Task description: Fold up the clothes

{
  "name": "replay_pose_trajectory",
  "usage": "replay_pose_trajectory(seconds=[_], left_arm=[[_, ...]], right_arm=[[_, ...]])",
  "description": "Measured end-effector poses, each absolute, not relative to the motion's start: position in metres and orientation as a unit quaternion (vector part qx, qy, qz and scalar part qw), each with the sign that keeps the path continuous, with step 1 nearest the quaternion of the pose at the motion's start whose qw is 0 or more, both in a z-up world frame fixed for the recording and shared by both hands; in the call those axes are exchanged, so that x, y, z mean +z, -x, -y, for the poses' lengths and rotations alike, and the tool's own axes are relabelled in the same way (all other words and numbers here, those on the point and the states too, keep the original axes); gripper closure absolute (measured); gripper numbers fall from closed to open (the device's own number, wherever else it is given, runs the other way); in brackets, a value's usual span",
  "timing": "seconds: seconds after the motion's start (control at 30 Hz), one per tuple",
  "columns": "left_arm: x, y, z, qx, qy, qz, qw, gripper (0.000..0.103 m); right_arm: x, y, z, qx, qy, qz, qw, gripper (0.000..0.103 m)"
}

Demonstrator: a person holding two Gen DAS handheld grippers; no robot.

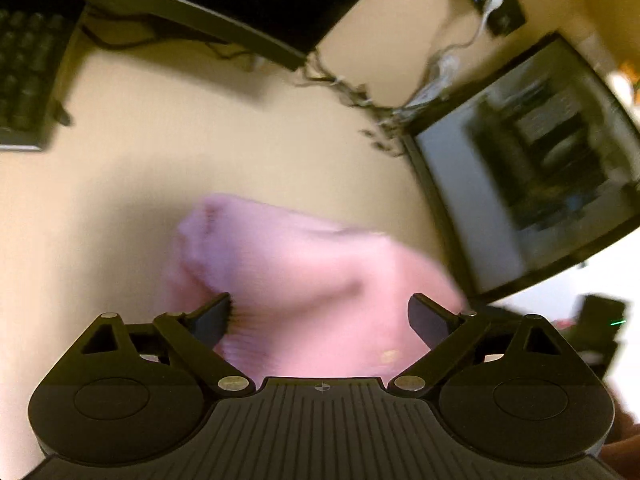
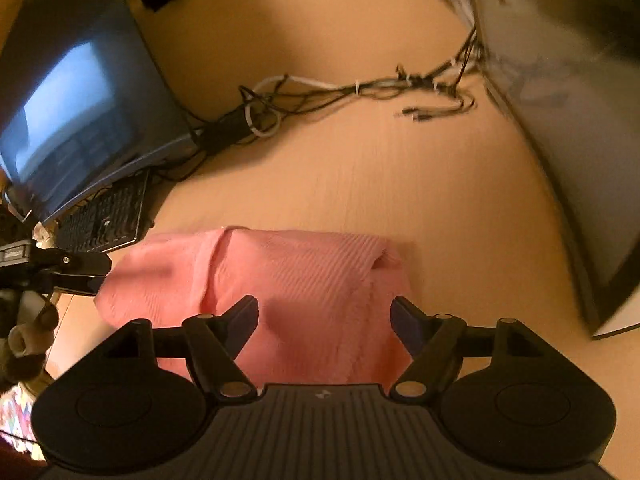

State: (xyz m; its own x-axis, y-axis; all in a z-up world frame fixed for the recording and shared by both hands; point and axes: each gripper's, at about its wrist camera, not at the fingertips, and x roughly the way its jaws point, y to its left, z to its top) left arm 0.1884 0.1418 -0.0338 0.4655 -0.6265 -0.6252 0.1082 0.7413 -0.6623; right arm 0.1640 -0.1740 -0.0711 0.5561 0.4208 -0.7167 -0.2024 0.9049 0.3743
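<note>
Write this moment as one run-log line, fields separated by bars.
step: folding | cloth: pink, bunched on desk | left gripper: open over cloth | right gripper: open over cloth | held: nothing

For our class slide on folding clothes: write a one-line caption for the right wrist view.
Open right gripper poised over a pink ribbed garment on the wooden desk.

No readable text in either view. Keyboard [image 2: 105, 220] keys too blurred for letters. Monitor [image 2: 76, 92] screen shows only blur (no words). Small pale mark on right gripper [image 2: 324, 320] body, shape not legible as letter or number.
</note>
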Motion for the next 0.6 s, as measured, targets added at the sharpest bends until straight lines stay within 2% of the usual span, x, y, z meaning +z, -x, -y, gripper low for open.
replay_pose_trajectory(seconds=[0.03,0.07,0.1,0.13,0.17,0.23,0.33,0.4,0.5,0.53,0.57,0.6], left_arm=[[-0.037,-0.192,-0.14,-0.225,0.281,-0.469,0.807,0.007],[-0.041,-0.195,-0.139,-0.222,0.283,-0.473,0.804,0.007],[-0.045,-0.199,-0.14,-0.219,0.282,-0.476,0.803,0.013],[-0.048,-0.202,-0.141,-0.215,0.282,-0.48,0.803,0.023],[-0.052,-0.205,-0.141,-0.211,0.282,-0.483,0.802,0.028],[-0.059,-0.211,-0.143,-0.204,0.281,-0.49,0.8,0.046],[-0.064,-0.236,-0.15,-0.193,0.29,-0.481,0.805,0.057],[-0.066,-0.259,-0.153,-0.185,0.291,-0.467,0.814,0.066],[-0.057,-0.266,-0.162,-0.181,0.294,-0.449,0.824,0.068],[-0.053,-0.266,-0.165,-0.18,0.295,-0.443,0.827,0.063],[-0.05,-0.266,-0.168,-0.179,0.296,-0.437,0.831,0.059],[-0.046,-0.264,-0.172,-0.177,0.295,-0.43,0.835,0.043]], right_arm=[[-0.075,-0.167,0.169,0.179,-0.12,-0.438,0.873,0.033],[-0.078,-0.169,0.165,0.179,-0.111,-0.438,0.874,0.05],[-0.081,-0.171,0.16,0.18,-0.103,-0.439,0.874,0.058],[-0.084,-0.174,0.156,0.18,-0.095,-0.44,0.875,0.067],[-0.087,-0.176,0.151,0.18,-0.087,-0.44,0.875,0.07],[-0.089,-0.193,0.149,0.178,-0.079,-0.434,0.88,0.075],[-0.083,-0.236,0.148,0.17,-0.073,-0.411,0.893,0.083],[-0.074,-0.258,0.149,0.173,-0.079,-0.404,0.895,0.083],[-0.065,-0.264,0.149,0.178,-0.06,-0.4,0.897,0.08],[-0.065,-0.259,0.15,0.177,-0.05,-0.4,0.898,0.077],[-0.067,-0.252,0.151,0.174,-0.039,-0.401,0.899,0.068],[-0.07,-0.245,0.152,0.169,-0.03,-0.403,0.899,0.061]])
